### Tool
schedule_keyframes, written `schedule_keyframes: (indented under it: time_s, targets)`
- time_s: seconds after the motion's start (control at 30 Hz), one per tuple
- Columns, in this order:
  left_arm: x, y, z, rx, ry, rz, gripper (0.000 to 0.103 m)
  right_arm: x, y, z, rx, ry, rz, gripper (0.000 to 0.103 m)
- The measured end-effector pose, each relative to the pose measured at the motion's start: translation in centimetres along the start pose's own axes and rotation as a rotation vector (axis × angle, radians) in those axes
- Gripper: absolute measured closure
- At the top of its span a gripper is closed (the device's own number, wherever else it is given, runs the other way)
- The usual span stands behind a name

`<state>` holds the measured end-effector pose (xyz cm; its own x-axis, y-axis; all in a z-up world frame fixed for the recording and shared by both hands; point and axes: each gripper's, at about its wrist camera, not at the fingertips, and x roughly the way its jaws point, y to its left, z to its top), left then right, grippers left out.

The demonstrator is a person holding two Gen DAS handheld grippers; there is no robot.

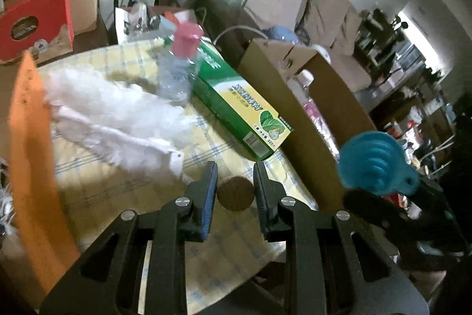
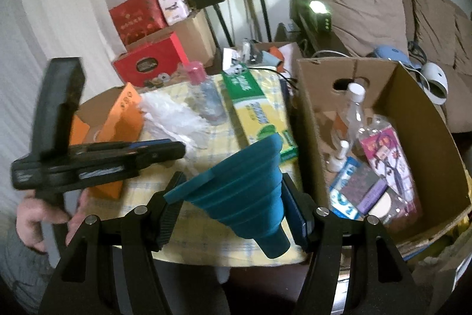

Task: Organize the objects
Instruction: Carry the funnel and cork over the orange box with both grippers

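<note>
At the left edge of the left wrist view stood an orange box [image 1: 29, 167], with a white feather duster [image 1: 118, 114] sprawled beside it across the yellow checked tablecloth [image 1: 230, 250]. Above centre, a clear bottle with a pink cap [image 1: 184, 64] rose next to a green and yellow carton [image 1: 236, 99] lying flat. At lower centre the left gripper [image 1: 235, 191] hung with its fingers spread, a round brown cork-like disc [image 1: 236, 193] lying between them, contact unclear. To the right stood an open cardboard box [image 1: 309, 120].

In the right wrist view, the person's left hand [image 2: 44, 226] gripped the left tool's handle at lower left. At centre, the right gripper [image 2: 233, 211] pinched a blue collapsible funnel [image 2: 247, 191], spout pointing down and to the right, above the table's near edge and just left of the cardboard box [image 2: 427, 120]. The box, filling the right of the frame, held bottles and packets.
</note>
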<state>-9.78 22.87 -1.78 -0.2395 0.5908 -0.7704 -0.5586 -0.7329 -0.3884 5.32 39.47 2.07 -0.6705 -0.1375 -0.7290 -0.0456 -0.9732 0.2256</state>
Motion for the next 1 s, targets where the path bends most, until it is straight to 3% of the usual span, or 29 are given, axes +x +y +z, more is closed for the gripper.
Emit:
schedule_keyframes:
  time_s: [0.4, 0.67, 1.0]
  targets:
    - [-8.0, 4.2, -1.7, -0.067, -0.086, 0.044, 0.080, 2.9, 6.4, 1.8, -0.079, 0.019, 0.099, 0.038]
    - [-12.3, 9.2, -3.2, -0.149, -0.138, 0.076, 0.080, 5.3, 11.7, 3.4, -0.146, 0.036, 0.174, 0.038]
    - [-16.4, 15.5, -5.4, -0.235, -0.176, 0.182, 0.080, 8.5, 18.2, 4.6, -0.183, 0.066, 0.274, 0.038]
